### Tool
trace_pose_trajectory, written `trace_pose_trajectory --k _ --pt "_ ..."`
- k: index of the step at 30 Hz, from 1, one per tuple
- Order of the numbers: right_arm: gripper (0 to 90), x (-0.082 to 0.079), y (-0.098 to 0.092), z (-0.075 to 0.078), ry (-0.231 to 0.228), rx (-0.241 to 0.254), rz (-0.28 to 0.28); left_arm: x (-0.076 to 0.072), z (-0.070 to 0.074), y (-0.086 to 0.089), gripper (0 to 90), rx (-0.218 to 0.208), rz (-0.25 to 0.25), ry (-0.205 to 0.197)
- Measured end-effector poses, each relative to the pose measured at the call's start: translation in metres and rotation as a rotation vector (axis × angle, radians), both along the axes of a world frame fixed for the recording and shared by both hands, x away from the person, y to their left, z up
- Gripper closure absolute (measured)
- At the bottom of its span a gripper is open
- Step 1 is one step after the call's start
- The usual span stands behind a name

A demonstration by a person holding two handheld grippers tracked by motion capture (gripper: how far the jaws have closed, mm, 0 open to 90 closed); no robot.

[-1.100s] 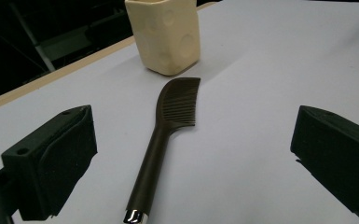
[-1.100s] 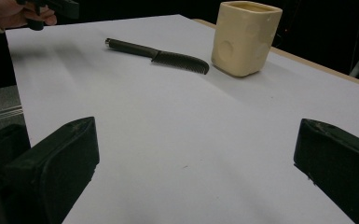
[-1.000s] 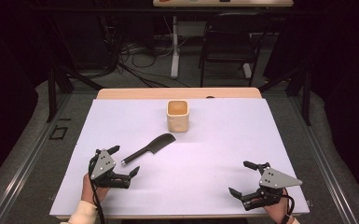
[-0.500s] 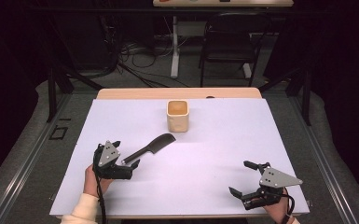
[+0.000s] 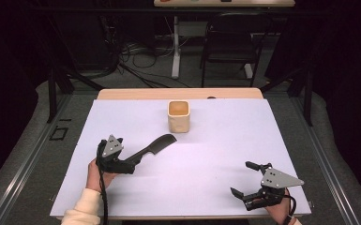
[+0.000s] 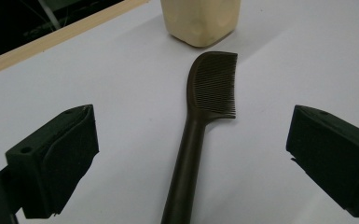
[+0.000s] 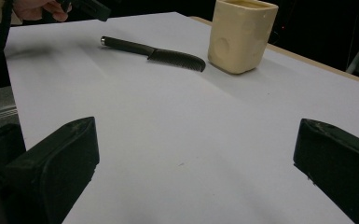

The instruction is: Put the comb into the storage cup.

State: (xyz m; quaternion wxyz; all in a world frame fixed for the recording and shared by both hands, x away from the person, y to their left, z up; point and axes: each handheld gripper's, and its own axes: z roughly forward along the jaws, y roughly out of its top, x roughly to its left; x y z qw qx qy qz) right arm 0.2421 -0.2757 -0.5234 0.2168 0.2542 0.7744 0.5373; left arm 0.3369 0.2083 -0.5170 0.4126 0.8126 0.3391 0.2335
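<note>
Lying flat on the white table cover (image 5: 206,140), the black comb (image 5: 155,145) sits left of centre in the high view, its toothed head pointing up and right toward the cream cup (image 5: 178,116), which stands just beyond it, not touching. The left gripper (image 5: 133,163) hovers at the comb's handle end; in the left gripper view its jaws are spread wide, one at each lower corner, with the handle running up the middle between them, touching neither. At the lower right of the high view the right gripper (image 5: 244,178) rests near the table's front edge, jaws likewise spread apart and pinching nothing, well apart from the comb.
</note>
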Motion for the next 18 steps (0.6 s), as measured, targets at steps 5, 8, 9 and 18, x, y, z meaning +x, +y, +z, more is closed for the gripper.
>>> trace_pose_trajectory --k 5,8,9,18 --pt "0.0 0.000 0.000 0.000 0.003 0.000 0.000 0.008 -0.001 0.000 0.0 0.013 0.002 0.025" --pt "0.0 0.000 0.000 0.000 0.003 -0.005 0.000 0.011 -0.002 -0.001 0.0 0.025 -0.003 0.041" --pt "0.0 0.000 0.000 0.000 0.003 -0.005 0.000 0.012 -0.002 -0.001 0.0 0.031 -0.005 0.040" --pt "0.0 0.001 0.000 -0.001 0.009 -0.007 -0.004 0.027 0.004 -0.009 0.0 0.116 -0.030 0.100"
